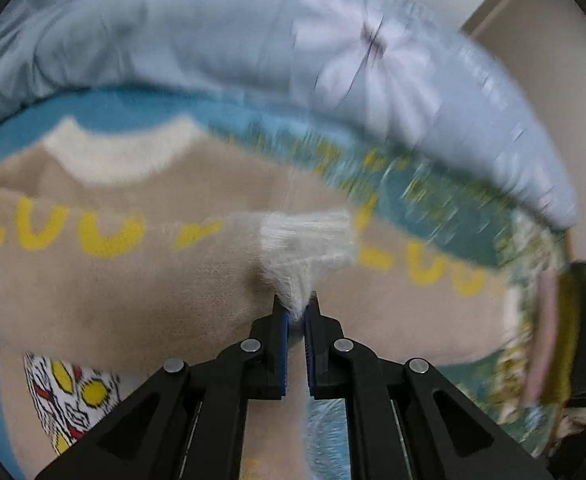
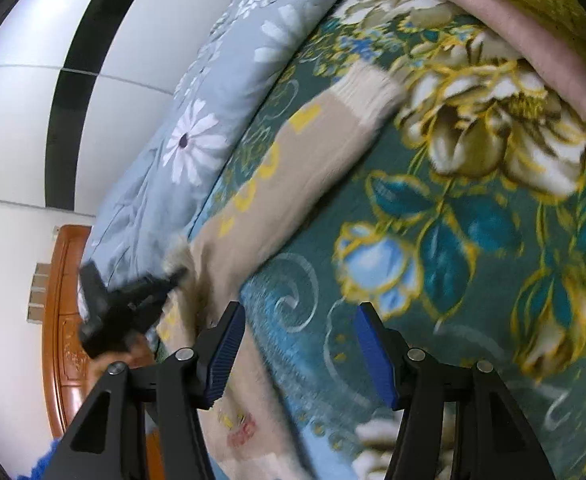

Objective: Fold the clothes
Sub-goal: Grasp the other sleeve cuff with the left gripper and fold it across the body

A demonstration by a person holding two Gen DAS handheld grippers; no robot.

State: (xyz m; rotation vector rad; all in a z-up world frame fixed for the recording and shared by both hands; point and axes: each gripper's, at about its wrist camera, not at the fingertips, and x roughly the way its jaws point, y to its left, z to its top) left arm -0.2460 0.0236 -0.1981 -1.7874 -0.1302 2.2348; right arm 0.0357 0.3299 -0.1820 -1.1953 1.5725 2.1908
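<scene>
A beige sweater (image 1: 141, 280) with yellow letters and a cream collar lies spread on the bed. My left gripper (image 1: 297, 308) is shut on the cream cuff (image 1: 305, 244) of one sleeve, held over the sweater's chest. In the right wrist view the other sleeve (image 2: 305, 168) stretches out over the floral blanket, its cream cuff (image 2: 369, 88) at the far end. The left gripper (image 2: 173, 276) shows there too, pinching cream fabric. My right gripper (image 2: 297, 344) is open and empty above the blanket, beside the sweater's edge.
A teal floral blanket (image 2: 473, 240) covers the bed. A pale blue daisy-print quilt (image 1: 253, 40) lies along the far side. Folded pink and olive clothes (image 2: 533, 20) are stacked at one corner. A wooden headboard (image 2: 65, 320) and white wall stand beyond.
</scene>
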